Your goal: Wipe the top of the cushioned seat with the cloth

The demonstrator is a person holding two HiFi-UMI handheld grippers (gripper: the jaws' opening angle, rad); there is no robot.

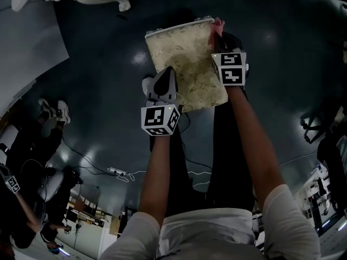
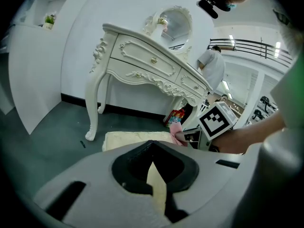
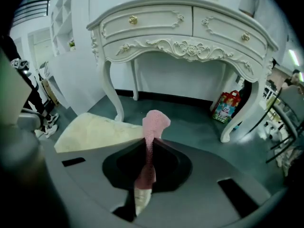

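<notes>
Head view: cushioned seat [image 1: 187, 64] on floor ahead of you, long axis running away from you, near end skewed slightly right. Your left gripper [image 1: 167, 75] at near-left edge; your right gripper [image 1: 219, 37] at far-right corner, pink cloth [image 1: 218, 23] poking beyond.

Left gripper view: left gripper [image 2: 154, 184] clenched on cream sliver of cushioned seat [image 2: 137, 139].

Right gripper view: right gripper [image 3: 145, 175] clamped on cloth [image 3: 154, 122], which stands upright, tip toward dressing table [image 3: 190, 32].
</notes>
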